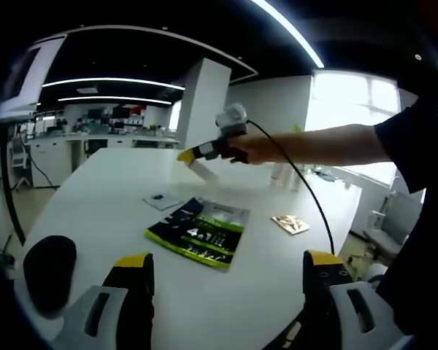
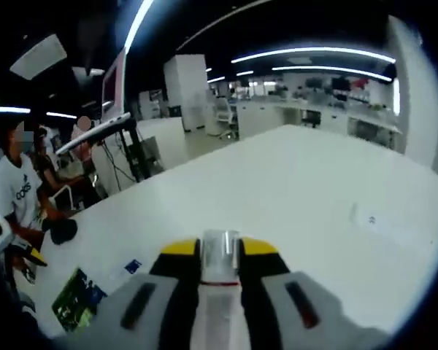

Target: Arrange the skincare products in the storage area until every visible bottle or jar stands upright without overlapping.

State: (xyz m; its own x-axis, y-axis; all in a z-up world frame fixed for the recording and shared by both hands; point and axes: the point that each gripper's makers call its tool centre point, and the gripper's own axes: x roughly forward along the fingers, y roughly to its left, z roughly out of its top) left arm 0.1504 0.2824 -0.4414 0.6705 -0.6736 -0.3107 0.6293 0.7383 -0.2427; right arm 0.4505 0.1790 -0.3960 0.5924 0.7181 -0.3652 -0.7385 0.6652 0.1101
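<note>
My right gripper (image 2: 219, 251) is shut on a white bottle (image 2: 220, 292) with a silvery cap and a thin red band, held between the yellow-tipped jaws. In the left gripper view a hand holds that same right gripper (image 1: 198, 154) above the far part of the white table (image 1: 109, 211), the white bottle (image 1: 204, 171) hanging tilted from its jaws. My left gripper (image 1: 228, 266) stands open low over the near edge of the table, nothing between its fingers. A few small pale bottles (image 1: 281, 173) stand far back on the table, too small to make out.
A green and black booklet (image 1: 201, 232) lies flat mid-table, also seen as the booklet (image 2: 77, 295). A brown card (image 1: 290, 224) and a small pale card (image 1: 160, 198) lie near it. A black rounded object (image 1: 50, 270) sits at the left. A seated person (image 2: 14, 193) is beyond the table edge.
</note>
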